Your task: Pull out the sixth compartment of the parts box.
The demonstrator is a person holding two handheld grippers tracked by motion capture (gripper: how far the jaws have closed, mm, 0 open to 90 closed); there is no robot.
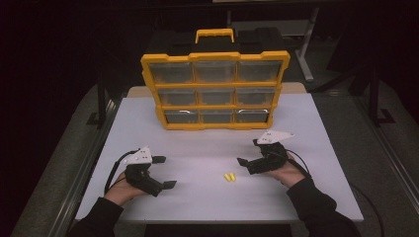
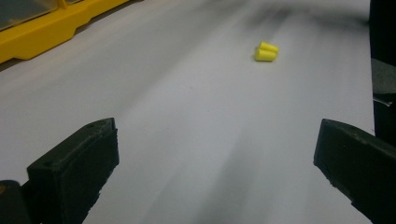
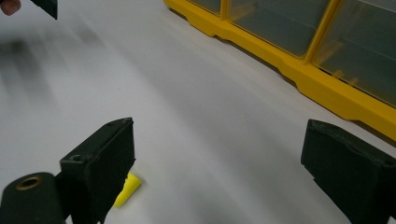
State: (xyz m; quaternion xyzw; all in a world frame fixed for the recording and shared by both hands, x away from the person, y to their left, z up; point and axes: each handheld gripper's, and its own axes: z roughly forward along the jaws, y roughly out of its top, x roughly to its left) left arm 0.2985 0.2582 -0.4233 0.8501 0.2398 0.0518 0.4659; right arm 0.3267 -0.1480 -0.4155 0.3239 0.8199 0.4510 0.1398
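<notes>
— Yellow foam earplugs (image 1: 229, 177), two of them, lie touching each other on the white bench (image 1: 197, 148), toward the near edge and between the two hand-held grippers.

— Which one is closer to them?

— The right hand-held gripper (image 1: 249, 153). Its jaws are spread wide and hold nothing, and it sits just right of the pair. In the right gripper view one earplug (image 3: 126, 190) peeks out beside the left jaw, low on the bench.

— And the left hand-held gripper (image 1: 164, 172)?

— Also spread open and empty, resting near the bench's left side, well apart from the earplugs. In the left gripper view the earplugs (image 2: 266, 51) lie far ahead, between the lines of the jaws.

— What stands behind?

— A yellow organiser case (image 1: 215, 90) with clear drawers in three rows stands upright at the far side of the bench, its handle on top. The drawers look shut.
</notes>
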